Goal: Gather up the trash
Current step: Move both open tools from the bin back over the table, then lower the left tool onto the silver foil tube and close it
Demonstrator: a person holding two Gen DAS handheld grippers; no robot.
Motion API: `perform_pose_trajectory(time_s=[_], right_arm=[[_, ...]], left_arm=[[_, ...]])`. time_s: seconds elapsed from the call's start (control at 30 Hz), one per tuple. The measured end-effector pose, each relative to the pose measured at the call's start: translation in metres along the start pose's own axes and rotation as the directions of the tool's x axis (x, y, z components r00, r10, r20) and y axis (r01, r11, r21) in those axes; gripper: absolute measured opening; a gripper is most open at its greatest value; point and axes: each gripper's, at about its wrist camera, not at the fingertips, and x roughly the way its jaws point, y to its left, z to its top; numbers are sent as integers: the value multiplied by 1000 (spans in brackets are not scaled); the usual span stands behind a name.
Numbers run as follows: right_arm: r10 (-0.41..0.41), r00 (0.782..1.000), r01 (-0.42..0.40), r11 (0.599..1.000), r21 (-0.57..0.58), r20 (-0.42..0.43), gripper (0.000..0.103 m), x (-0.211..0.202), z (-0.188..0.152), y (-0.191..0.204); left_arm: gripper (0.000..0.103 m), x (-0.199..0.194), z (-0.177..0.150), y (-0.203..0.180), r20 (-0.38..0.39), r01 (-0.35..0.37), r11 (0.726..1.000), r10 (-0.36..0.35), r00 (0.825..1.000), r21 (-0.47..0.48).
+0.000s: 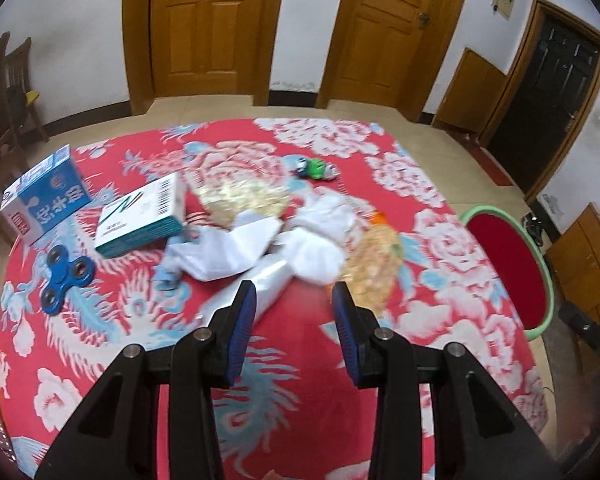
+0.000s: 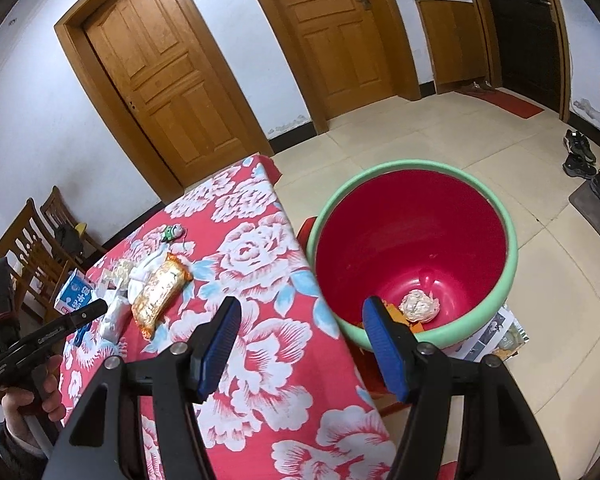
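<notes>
- The table (image 1: 300,340), under a red cloth with white flowers, carries the litter and a few other items.
- The red basin (image 2: 412,240) with a green rim sits low, just beside the table's edge; a crumpled paper ball (image 2: 419,305) and some orange scraps lie on its bottom.
- The right gripper (image 2: 300,320) hangs with its jaws spread wide and nothing between them, one blue pad over the cloth, the other over the basin's near rim.
- The left gripper (image 1: 294,300) is also open and empty, its tips just short of the litter heap.
- The crumpled white paper (image 1: 236,248) and a silvery plastic bag (image 1: 268,280) lie mid-table, the bag touching the left pad's tip in view.
- An orange snack wrapper (image 1: 374,262) lies beside them, toward the basin.
- A teal-and-white box (image 1: 144,216) and a blue carton (image 1: 46,196) sit on the far side of the heap.
- A blue fidget spinner (image 1: 66,276) lies near the boxes.
- A small green toy (image 1: 314,168) rests farther back.
</notes>
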Motion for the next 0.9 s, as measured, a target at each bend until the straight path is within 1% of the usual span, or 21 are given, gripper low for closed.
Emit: perform_pose_trajectory(time_s=[0.1,0.13,0.27,0.43,0.63,0.73,0.77,0.8,0.87,0.9], right_arm=[[-2,1000,2,1000,-8,-8,66,2,-1,4],[-2,1000,2,1000,-10,-10,67,3,-1,5],[-5,1000,5,1000,-15,-20,67,6,-2,9],[-6,999,5,1000,-20,-32,67,10,-3,12],[5,999,-7,999,-38,-52,67,16,-4,19],[10,998,-13,999,-53,-57,67,17,-5,24],[10,998,-14,998,-56,-58,67,18,-5,25],[12,998,-16,998,-58,-59,67,18,-5,26],[15,998,-18,998,-62,-62,67,20,-4,29],[16,998,-20,998,-64,-64,67,21,-4,30]], left_arm=[[48,8,-1,7,-15,-27,1000,27,1000,0],[49,12,-2,10,-22,-35,999,35,999,0],[49,21,-3,16,-35,-60,998,60,998,2],[49,30,-7,20,-62,-60,998,59,996,-7],[49,38,-9,20,-61,-80,997,80,995,7],[49,46,-9,23,-82,-78,997,76,994,-15],[49,45,-9,23,-69,-84,996,83,994,-14],[49,46,-9,23,-71,-89,996,88,994,-13],[47,45,-10,22,-73,-94,996,94,993,-3],[44,45,-11,21,-74,-93,996,93,993,4]])
